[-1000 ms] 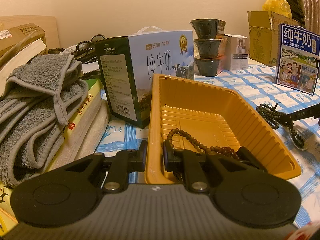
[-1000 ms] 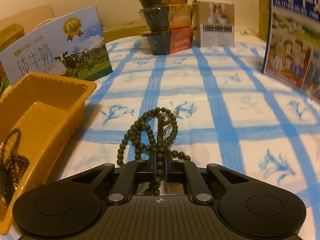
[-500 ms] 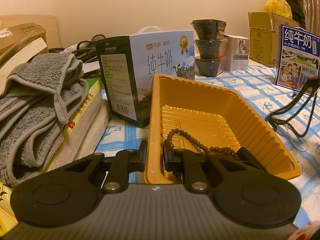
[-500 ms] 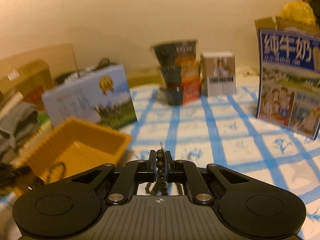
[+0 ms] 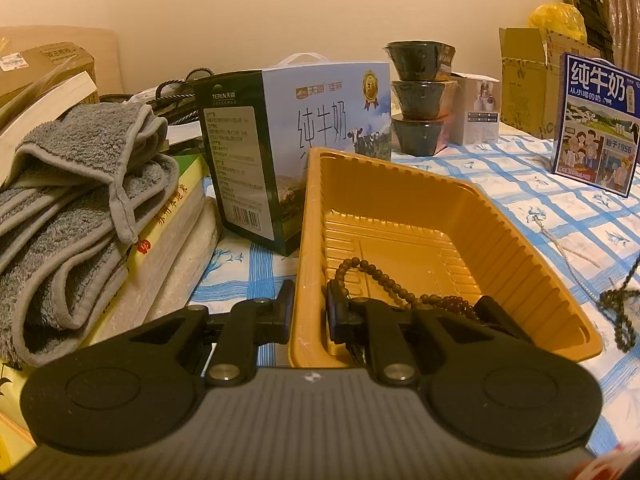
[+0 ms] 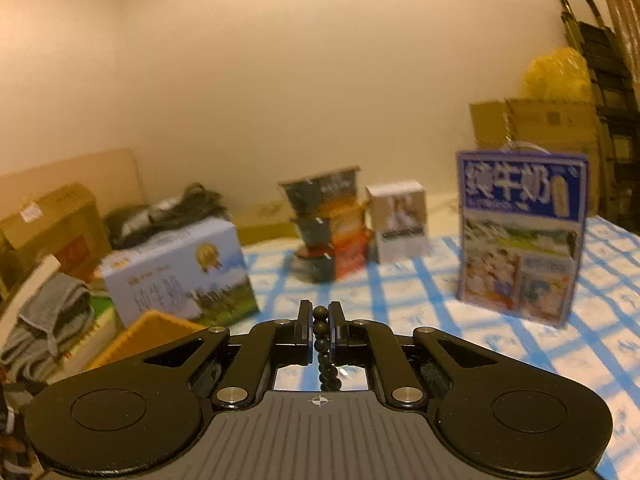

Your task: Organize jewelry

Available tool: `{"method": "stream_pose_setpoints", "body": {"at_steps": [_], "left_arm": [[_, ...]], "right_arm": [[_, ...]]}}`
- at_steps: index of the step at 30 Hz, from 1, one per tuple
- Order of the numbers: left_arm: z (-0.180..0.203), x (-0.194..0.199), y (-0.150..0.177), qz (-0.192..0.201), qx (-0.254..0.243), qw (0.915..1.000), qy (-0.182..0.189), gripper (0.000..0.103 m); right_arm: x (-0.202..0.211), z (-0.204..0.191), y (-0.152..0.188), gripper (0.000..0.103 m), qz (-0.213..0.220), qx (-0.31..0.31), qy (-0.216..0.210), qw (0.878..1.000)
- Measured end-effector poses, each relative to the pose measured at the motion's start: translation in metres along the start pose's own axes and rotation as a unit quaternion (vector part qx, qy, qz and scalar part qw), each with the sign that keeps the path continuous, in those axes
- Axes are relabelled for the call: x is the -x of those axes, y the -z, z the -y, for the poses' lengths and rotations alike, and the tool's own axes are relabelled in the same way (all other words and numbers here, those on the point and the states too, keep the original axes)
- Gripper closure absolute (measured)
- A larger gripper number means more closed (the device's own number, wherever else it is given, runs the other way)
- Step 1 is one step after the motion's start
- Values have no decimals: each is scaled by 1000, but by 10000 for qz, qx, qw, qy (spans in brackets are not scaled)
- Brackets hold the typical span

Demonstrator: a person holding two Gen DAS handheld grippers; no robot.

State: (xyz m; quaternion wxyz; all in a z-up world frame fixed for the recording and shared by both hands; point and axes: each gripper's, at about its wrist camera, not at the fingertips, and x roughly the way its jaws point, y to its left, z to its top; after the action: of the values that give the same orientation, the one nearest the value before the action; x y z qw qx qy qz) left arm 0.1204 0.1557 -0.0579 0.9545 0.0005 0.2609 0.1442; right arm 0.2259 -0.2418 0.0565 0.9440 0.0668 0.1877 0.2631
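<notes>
pearl strand (image 5: 568, 250) in left view only

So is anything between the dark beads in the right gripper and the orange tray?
Nothing visible blocks it. The dark bead string hangs clamped in the right gripper; the orange tray is open-topped, holding only brown beads.

Black hand-held gripper (image 6: 319, 330), ribbed grey body, silver pivot screws, round side discs
</notes>
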Motion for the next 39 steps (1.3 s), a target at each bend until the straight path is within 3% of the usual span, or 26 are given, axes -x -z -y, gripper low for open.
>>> {"method": "stream_pose_setpoints", "body": {"at_steps": [3, 9, 14, 17, 19, 21, 24, 28, 33, 37, 38, 39], "left_arm": [[0, 0, 0, 0, 12, 10000, -2, 89], [1, 0, 0, -1, 8, 10000, -1, 89], [1, 0, 0, -13, -14, 10000, 4, 89], [1, 0, 0, -11, -20, 10000, -3, 89], [1, 0, 0, -11, -11, 10000, 3, 89], [1, 0, 0, -8, -20, 10000, -1, 89], [1, 0, -1, -12, -10, 10000, 3, 89], [1, 0, -1, -13, -23, 10000, 2, 89], [1, 0, -1, -9, -22, 10000, -8, 89], [1, 0, -1, -15, -53, 10000, -4, 89], [1, 0, -1, -17, -58, 10000, -4, 89], [1, 0, -1, -16, -64, 10000, -7, 89]], "right_arm": [[-10, 11, 22, 96, -589, -334, 67, 9977], [-46, 13, 86, 96, -1670, -390, 153, 9851], [-76, 22, 127, 94, -2422, -22, 766, 9672], [-72, 27, 136, 84, -2311, 35, 699, 9704], [-69, 31, 135, 61, -2305, -75, 699, 9705], [-64, 38, 131, 46, -2210, -296, 705, 9723], [-58, 52, 132, 42, -2154, -732, 768, 9707], [-68, 59, 134, 29, -2302, -1009, 632, 9658], [-76, 46, 136, 26, -2251, -761, 508, 9700], [-92, 23, 143, 27, -2348, 97, 613, 9701], [-95, 18, 144, 28, -2317, 268, 664, 9701], [-99, 16, 143, 36, -2333, 312, 725, 9692]]}}
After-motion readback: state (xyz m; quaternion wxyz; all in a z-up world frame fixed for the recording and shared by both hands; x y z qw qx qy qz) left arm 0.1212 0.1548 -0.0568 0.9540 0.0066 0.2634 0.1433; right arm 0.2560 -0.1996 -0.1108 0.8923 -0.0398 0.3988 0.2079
